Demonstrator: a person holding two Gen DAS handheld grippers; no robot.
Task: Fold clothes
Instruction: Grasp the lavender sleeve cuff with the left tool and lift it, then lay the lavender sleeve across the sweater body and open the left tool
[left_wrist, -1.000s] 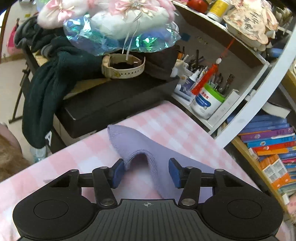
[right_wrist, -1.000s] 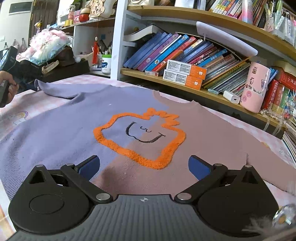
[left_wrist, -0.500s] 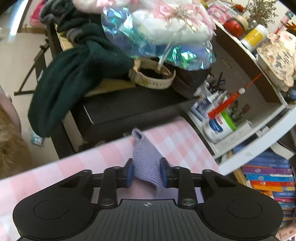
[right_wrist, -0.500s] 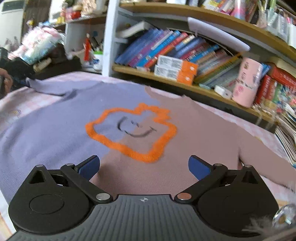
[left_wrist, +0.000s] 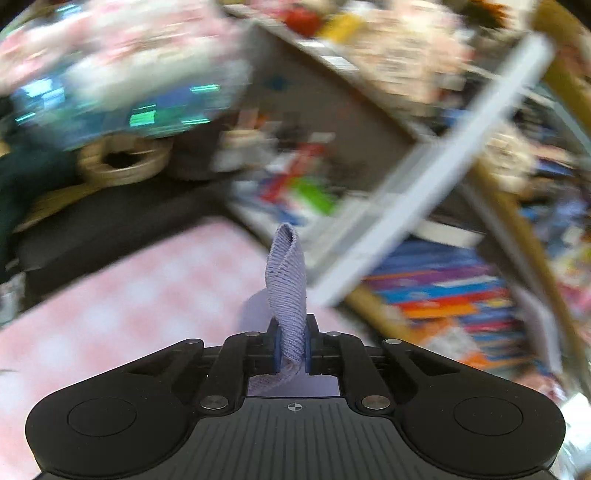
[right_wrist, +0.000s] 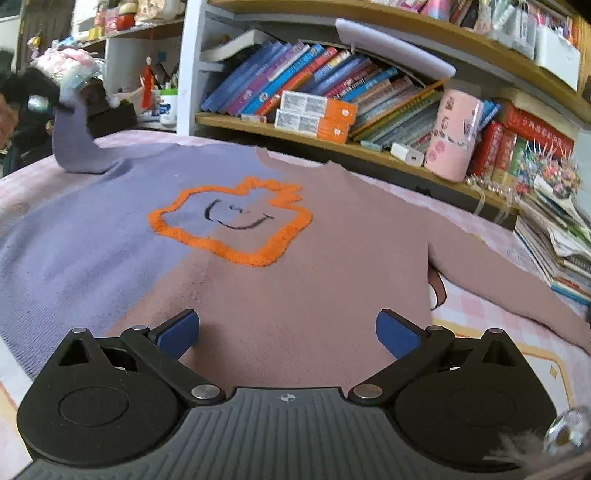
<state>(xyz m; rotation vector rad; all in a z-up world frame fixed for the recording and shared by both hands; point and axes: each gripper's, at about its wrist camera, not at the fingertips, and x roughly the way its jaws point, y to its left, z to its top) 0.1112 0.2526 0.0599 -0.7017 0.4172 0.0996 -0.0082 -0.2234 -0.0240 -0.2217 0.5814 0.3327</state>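
Observation:
A sweater (right_wrist: 258, 266), lilac on its left half and mauve on its right, lies flat on the pink checked tablecloth (right_wrist: 491, 306) with an orange smiley outline (right_wrist: 232, 221) on the chest. My left gripper (left_wrist: 291, 349) is shut on the lilac sleeve cuff (left_wrist: 286, 280), which stands up between the pads. In the right wrist view that sleeve (right_wrist: 74, 144) is lifted at the far left. My right gripper (right_wrist: 288, 334) is open and empty above the sweater's lower hem. The mauve sleeve (right_wrist: 517, 284) lies stretched out to the right.
A bookshelf (right_wrist: 332, 96) full of books runs along the back of the table. A pink cup (right_wrist: 454, 136) stands on it. A book stack (right_wrist: 561, 240) lies at the right. A black box (left_wrist: 110, 214) with clutter is beyond the table's left end.
My left gripper closed on the lilac sleeve cuff and lifted it off the table, moving fast. My right gripper stayed open over the hem and shifted slightly.

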